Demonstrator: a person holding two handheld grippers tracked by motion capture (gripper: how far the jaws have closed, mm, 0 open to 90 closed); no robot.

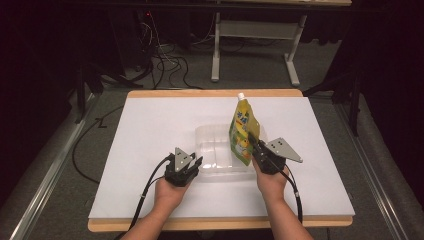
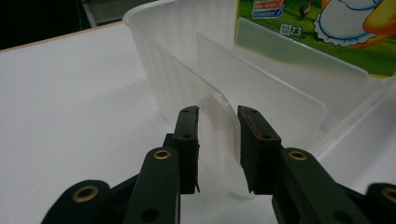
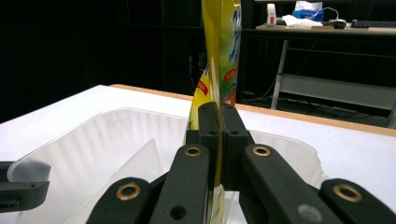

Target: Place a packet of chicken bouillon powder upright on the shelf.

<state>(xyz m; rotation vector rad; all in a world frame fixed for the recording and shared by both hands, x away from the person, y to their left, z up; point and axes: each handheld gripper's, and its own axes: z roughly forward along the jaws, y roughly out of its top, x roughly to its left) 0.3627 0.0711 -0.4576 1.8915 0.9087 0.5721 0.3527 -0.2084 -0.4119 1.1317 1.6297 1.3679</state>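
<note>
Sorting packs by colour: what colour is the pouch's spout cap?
White, on a mostly yellow pouch; the cap shows best in the high view.

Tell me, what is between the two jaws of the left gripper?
In the left gripper view, the near corner wall of the clear plastic container stands between the left gripper jaws.
</note>
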